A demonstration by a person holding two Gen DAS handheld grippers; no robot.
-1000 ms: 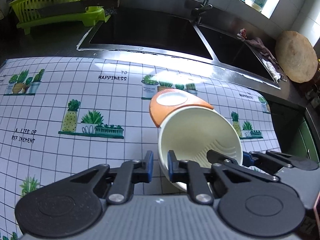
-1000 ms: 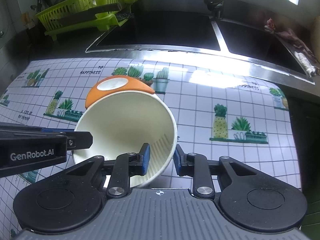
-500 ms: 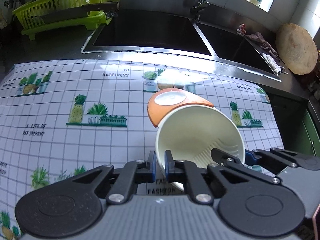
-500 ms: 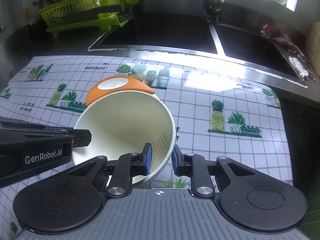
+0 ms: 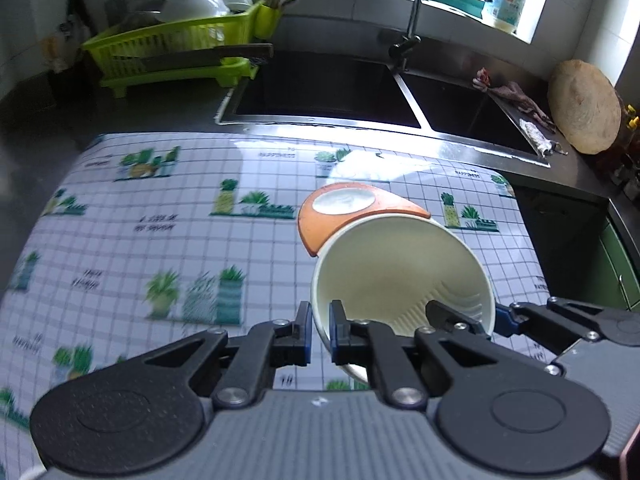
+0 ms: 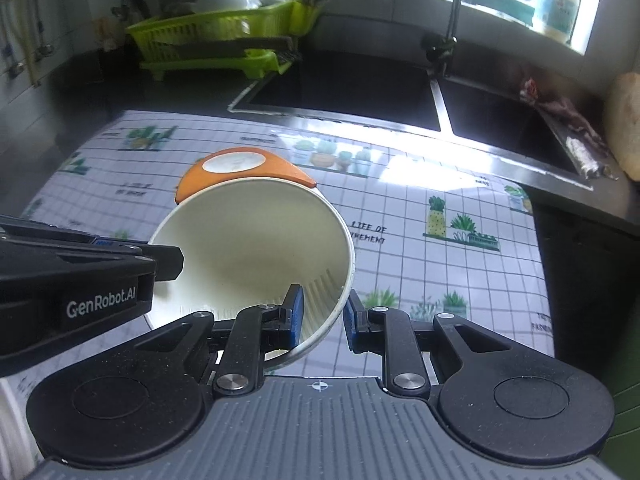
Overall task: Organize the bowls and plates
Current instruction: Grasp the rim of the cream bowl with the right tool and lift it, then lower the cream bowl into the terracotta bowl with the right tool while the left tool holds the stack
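Stainless steel sink [image 5: 328, 84] spans the bench's far edge, a plant-print tiled mat [image 5: 168, 240] covering the near stretch. Green dish rack [image 5: 176, 52], loaded with white bowls, sits at the far left corner. Held tilted above the mat's middle, an orange bowl [image 5: 396, 276] with a cream inside faces the cameras. Left gripper [image 5: 320, 332] pinches the rim's near left side; right gripper [image 6: 323, 314] is clamped on the rim's right side, one pad inside, one outside.
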